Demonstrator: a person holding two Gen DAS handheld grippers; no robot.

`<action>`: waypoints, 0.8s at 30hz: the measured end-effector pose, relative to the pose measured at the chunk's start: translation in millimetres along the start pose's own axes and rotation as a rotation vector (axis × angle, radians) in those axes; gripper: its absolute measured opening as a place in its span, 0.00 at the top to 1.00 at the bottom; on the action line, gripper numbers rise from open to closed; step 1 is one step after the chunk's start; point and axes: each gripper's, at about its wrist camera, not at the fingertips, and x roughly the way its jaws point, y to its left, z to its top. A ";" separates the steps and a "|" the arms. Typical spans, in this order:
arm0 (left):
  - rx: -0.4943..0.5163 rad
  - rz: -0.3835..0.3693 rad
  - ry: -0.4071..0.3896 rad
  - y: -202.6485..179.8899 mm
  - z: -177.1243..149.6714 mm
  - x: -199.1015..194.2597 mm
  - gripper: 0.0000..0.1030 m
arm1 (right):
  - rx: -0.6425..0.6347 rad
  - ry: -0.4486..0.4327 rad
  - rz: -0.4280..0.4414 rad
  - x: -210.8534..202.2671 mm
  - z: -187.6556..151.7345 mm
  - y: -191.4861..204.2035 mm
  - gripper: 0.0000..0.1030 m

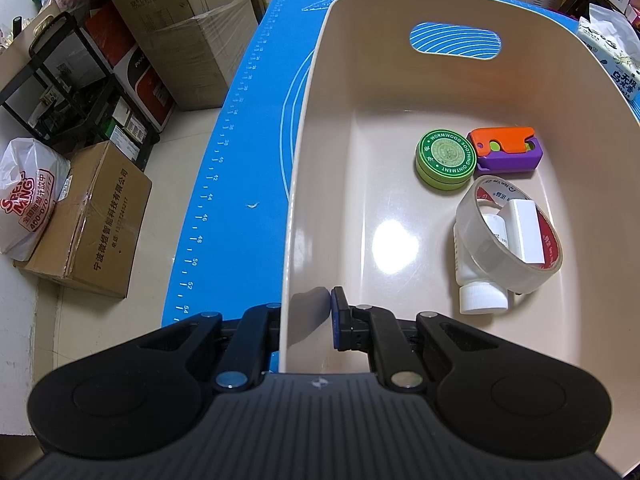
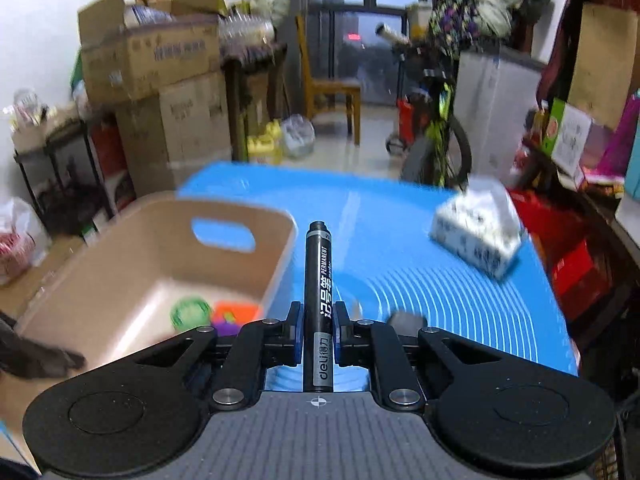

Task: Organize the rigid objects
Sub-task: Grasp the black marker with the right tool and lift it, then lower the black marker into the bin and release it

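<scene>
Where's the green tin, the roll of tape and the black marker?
green tin (image 1: 446,159), left wrist view, middle of its lid.
roll of tape (image 1: 490,246), left wrist view, its clear outer band.
black marker (image 2: 318,300), right wrist view, mid barrel.

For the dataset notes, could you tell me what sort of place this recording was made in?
Most likely a lived-in home room used for storage: stacked cardboard boxes, a wooden chair by a tall window, and a bicycle parked behind the blue-matted table.

Stacked cardboard boxes (image 1: 192,36), a black rack (image 1: 76,92), a white plastic bag (image 1: 28,196) beside the blue mat (image 1: 248,152).
</scene>
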 end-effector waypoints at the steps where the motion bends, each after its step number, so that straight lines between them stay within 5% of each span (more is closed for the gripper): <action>1: 0.000 0.000 0.000 0.0 0.0 0.0 0.87 | -0.002 -0.013 0.015 -3.4 5.8 3.7 0.76; 9: 0.002 0.000 -0.005 -0.8 -0.3 -0.3 0.87 | 0.001 -0.051 0.111 -1.8 30.0 40.1 0.76; 24: 0.002 -0.002 -0.009 -0.9 -0.6 0.0 0.87 | -0.096 0.174 0.137 65.7 -4.7 98.7 0.76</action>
